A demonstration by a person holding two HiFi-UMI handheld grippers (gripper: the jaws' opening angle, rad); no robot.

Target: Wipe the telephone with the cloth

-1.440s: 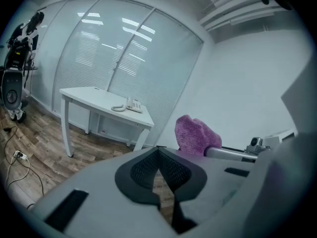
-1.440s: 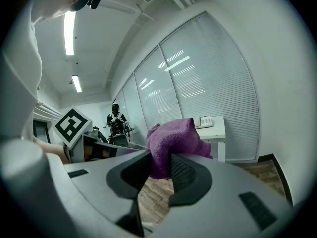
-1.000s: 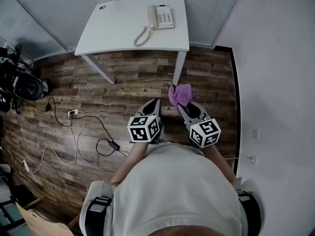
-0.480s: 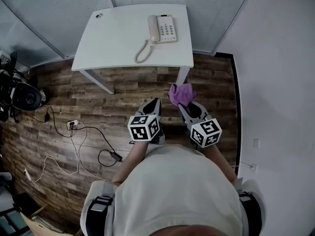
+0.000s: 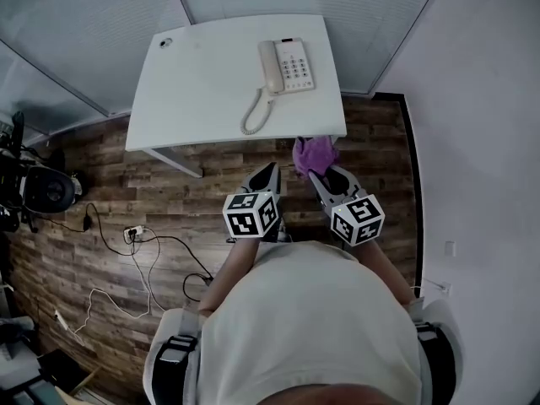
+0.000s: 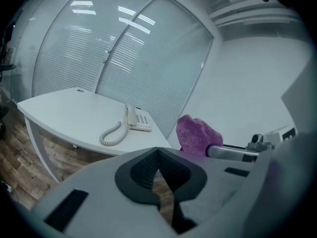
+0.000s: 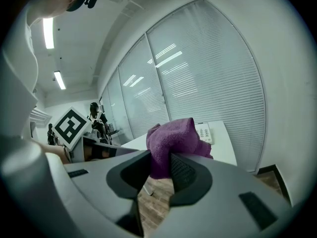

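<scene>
A cream telephone [image 5: 287, 64] with a coiled cord [image 5: 255, 116] lies at the far right of a white table [image 5: 198, 83]; it also shows in the left gripper view as the telephone [image 6: 136, 119]. A bunched purple cloth [image 5: 314, 153] hangs just off the table's near right corner, pinched in my right gripper [image 5: 316, 172]; its jaws close on the cloth [image 7: 174, 143]. My left gripper [image 5: 268, 171] is beside it, shut and empty, its pads meeting [image 6: 158, 157]. Both grippers are short of the table edge, over the floor.
Wood-plank floor [image 5: 110, 192] lies below, with cables and a power strip [image 5: 135, 233] at the left. Dark equipment [image 5: 34, 188] stands at the far left. Glass partitions with blinds [image 5: 84, 24] run behind the table; a white wall [image 5: 481, 99] closes the right.
The table and telephone have drawn nearer and lower in the head view as the person carried both grippers toward them. The cloth stays pinched in the right gripper.
</scene>
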